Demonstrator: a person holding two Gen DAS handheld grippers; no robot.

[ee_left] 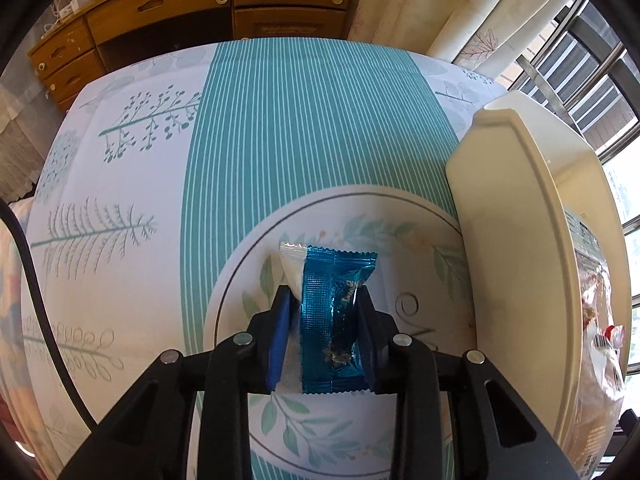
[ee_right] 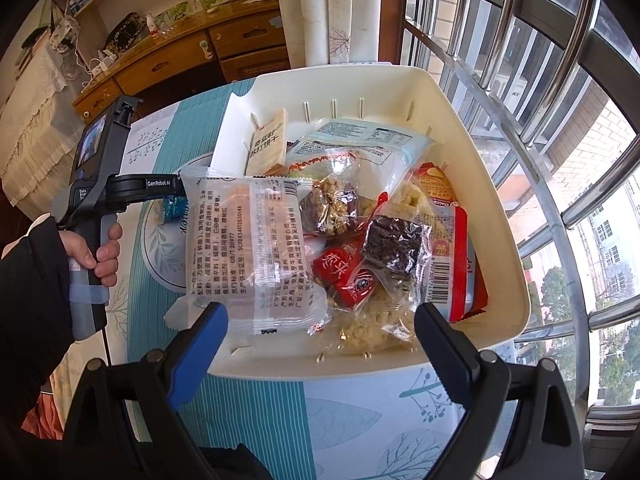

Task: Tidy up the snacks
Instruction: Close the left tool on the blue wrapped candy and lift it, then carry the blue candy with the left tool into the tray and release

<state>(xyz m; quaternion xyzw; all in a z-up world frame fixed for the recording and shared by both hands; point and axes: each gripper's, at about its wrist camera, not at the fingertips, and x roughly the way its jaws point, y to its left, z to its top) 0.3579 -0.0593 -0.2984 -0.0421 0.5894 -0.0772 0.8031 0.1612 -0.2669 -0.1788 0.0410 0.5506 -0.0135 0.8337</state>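
Observation:
My left gripper (ee_left: pixel 322 300) is shut on a blue foil snack packet (ee_left: pixel 334 320) with a clear end, held just above a round leaf-patterned plate (ee_left: pixel 416 224). The same packet (ee_right: pixel 173 206) and the left gripper show in the right wrist view, over the plate (ee_right: pixel 160 248). My right gripper (ee_right: pixel 320 324) is open and empty, its fingers at the near rim of a cream plastic basket (ee_right: pixel 504 280) full of wrapped snacks. A large clear packet with printed text (ee_right: pixel 248 248) lies on the basket's left side. Red and brown packets (ee_right: pixel 352 276) lie in its middle.
The table has a teal-striped and leaf-print cloth (ee_left: pixel 304 120). The basket's outer wall (ee_left: pixel 512 240) stands right beside the plate. A wooden cabinet with drawers (ee_left: pixel 200 12) is behind the table. A window with metal bars (ee_right: pixel 540 80) is on the right.

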